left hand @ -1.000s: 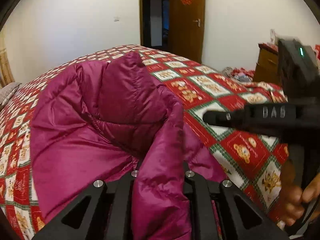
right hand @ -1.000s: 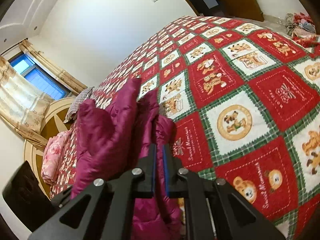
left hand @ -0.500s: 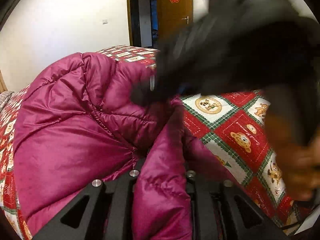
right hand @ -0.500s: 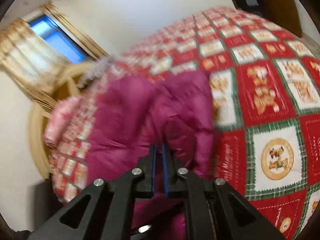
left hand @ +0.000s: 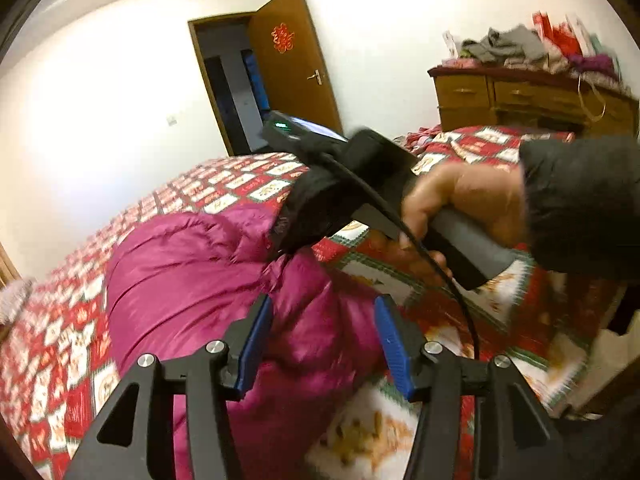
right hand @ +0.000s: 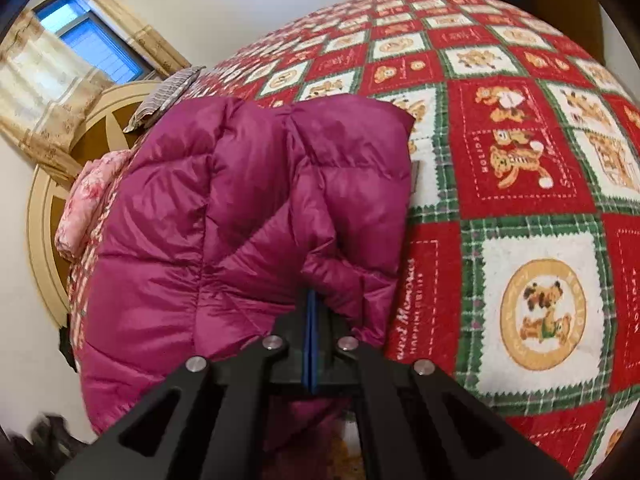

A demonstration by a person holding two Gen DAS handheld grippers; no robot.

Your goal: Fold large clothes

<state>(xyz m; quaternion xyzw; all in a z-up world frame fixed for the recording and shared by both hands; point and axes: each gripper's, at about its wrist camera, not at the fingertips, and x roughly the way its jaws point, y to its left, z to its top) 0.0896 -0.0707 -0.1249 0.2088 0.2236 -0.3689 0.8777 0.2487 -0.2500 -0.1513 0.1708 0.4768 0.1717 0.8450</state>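
Bed with the red/green bear quilt fills both views; it's the work surface, big enough to lay the garment flat.

Magenta puffer jacket lies on the quilt's window side, from 9 to 12 o'clock of centre in the right wrist view, bunched into a doubled slab with one panel lapped over another. Looks like a mid-fold state, judging by the stacked layers.

Right gripper comes in from 3 o'clock in the left wrist view, nose down on the jacket's top edge. Its pads are pressed together with a fold of jacket bulging out right at the tips, so it's most likely clamped on fabric to pin or carry that edge.

Left gripper is released, blue pads wide apart and straddling a jacket ridge at 6 o'clock. Nothing is held; I'd guess it's free to regrip elsewhere.
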